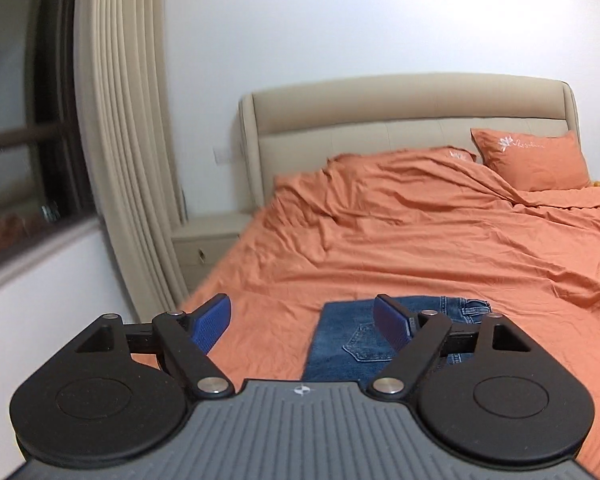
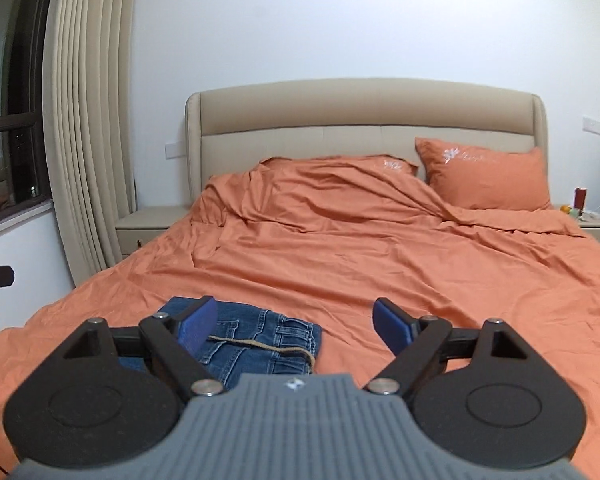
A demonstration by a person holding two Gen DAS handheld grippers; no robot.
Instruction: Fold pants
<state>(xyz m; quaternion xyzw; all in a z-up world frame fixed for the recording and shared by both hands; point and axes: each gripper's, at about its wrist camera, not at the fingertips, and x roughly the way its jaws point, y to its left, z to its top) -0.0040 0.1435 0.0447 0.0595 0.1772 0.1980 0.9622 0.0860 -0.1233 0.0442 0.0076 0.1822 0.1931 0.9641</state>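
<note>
A pair of blue denim pants (image 2: 256,340) lies folded into a compact stack near the foot of a bed (image 2: 360,264), flat on the orange sheet. A back pocket faces up in the left wrist view, and a thin tan cord (image 2: 276,347) lies across the waistband in the right wrist view. The left tool (image 1: 302,322) hovers above the left part of the pants, its blue pads spread wide, gripping nothing. The right tool (image 2: 294,322) hangs over the right edge of the pants and the bare sheet beside them, also spread wide and empty. Farther back, a rumpled orange duvet (image 2: 340,208) covers the bed, an orange pillow (image 2: 484,176) leans on a beige padded headboard (image 2: 364,116), and beige curtains (image 2: 88,120) hang at the left.
</note>
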